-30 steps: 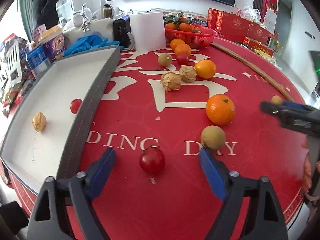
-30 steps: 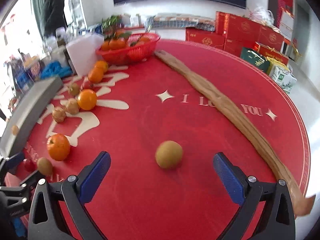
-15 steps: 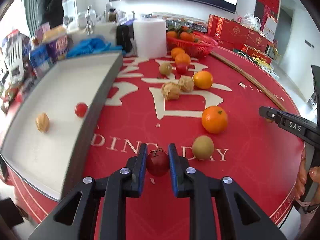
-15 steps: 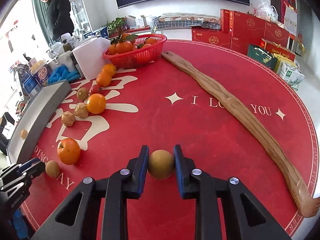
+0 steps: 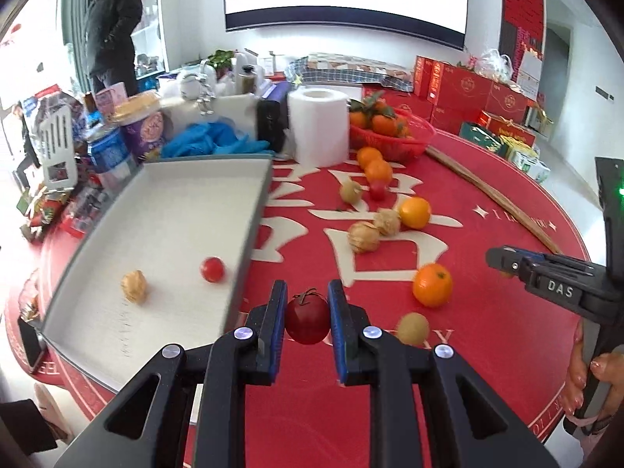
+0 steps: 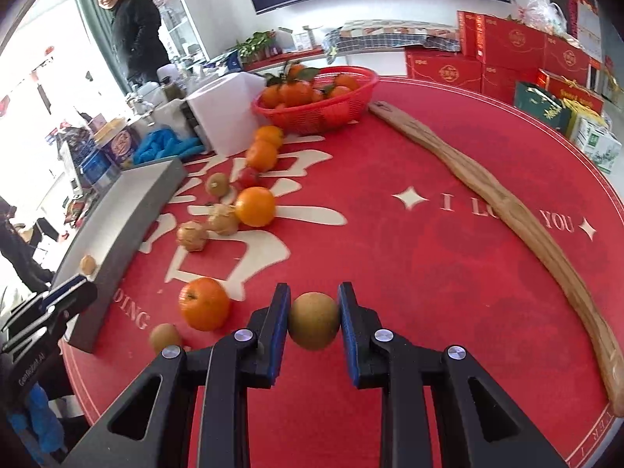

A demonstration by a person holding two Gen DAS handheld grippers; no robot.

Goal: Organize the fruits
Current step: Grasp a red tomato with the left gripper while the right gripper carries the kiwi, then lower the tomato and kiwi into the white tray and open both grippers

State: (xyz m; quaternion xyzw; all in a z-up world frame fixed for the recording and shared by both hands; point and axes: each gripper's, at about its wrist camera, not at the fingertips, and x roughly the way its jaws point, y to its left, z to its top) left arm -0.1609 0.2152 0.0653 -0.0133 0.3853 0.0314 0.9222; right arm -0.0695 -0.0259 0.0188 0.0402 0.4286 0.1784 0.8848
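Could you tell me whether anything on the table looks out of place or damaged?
Nothing looks damaged or spilled. The one odd thing is the long wooden stick, lying on the red table among the loose fruit.

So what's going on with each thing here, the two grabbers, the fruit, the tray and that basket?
left gripper: shut on the tomato, held off the table.
right gripper: shut on a brown fruit.
grey tray: holds one small tomato and one husked fruit.
red basket: filled with oranges.
loose orange: resting on the red tablecloth, not yet sorted.
paper roll: standing upright.
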